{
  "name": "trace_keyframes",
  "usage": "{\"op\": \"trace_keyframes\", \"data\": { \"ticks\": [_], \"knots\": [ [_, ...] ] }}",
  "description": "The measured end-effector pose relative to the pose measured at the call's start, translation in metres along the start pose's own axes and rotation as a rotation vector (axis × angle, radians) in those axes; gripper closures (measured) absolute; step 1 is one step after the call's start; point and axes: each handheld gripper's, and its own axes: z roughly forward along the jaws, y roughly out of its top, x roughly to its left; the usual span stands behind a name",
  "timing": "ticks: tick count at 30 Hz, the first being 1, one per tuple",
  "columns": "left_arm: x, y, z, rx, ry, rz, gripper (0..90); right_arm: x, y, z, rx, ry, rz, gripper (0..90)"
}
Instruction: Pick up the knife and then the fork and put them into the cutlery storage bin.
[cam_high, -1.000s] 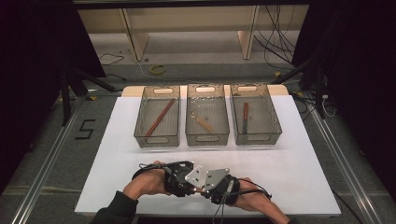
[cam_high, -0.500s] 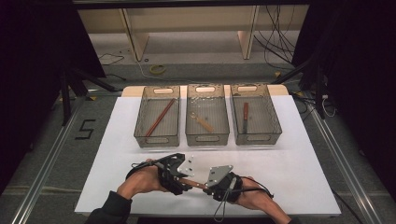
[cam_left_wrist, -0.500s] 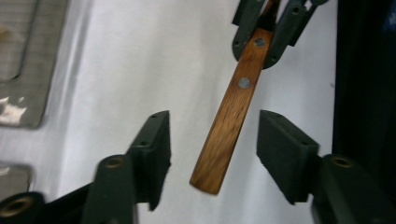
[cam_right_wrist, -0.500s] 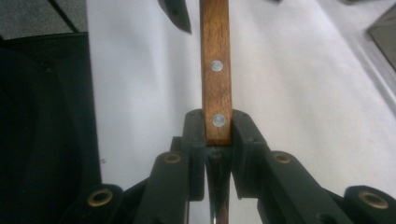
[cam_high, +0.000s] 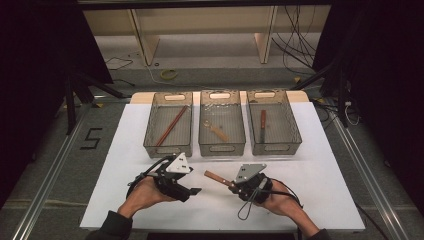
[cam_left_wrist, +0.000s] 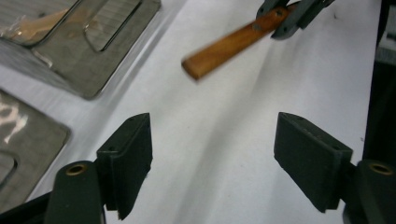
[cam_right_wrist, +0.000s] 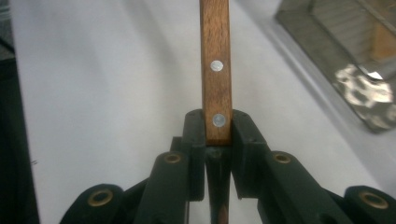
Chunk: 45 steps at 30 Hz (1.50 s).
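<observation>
The right hand-held gripper (cam_right_wrist: 218, 135) clamps the near end of a wooden handle (cam_right_wrist: 215, 51) with two metal rivets, the handle running toward 12 o'clock above the white table (cam_right_wrist: 102, 84). A clear bin's corner (cam_right_wrist: 355, 56) sits at 2 o'clock.

White table top (cam_high: 325, 185), 3 clear bins (cam_high: 168, 131) side by side along its far edge

My high view: dim room, white table (cam_high: 320, 165) lit evenly from above, soft shadows. Gripper views: wooden handle (cam_left_wrist: 229, 44) motion-blurred, bins (cam_right_wrist: 359, 56) defocused, glaring.
</observation>
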Motion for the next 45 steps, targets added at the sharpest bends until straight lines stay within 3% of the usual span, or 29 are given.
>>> {"op": "trace_keyframes", "data": {
  "ticks": [6, 17, 31, 45],
  "knots": [
    [0.007, -0.017, -0.001, -0.098, 0.027, -0.121, 25.8, -0.021, -0.004, -0.009, -0.027, -0.053, 0.080, 78.3],
    [0.013, -0.040, -0.007, -0.194, 0.091, -0.233, 22.1, -0.063, -0.005, -0.034, -0.092, -0.139, 0.213, 78.3],
    [0.012, -0.050, -0.015, -0.260, 0.131, -0.273, 19.7, -0.124, 0.012, -0.056, -0.144, -0.230, 0.351, 78.3],
    [0.011, -0.057, -0.017, -0.304, 0.152, -0.283, 19.0, -0.183, 0.017, -0.045, -0.090, -0.331, 0.485, 78.2]
  ]
}}
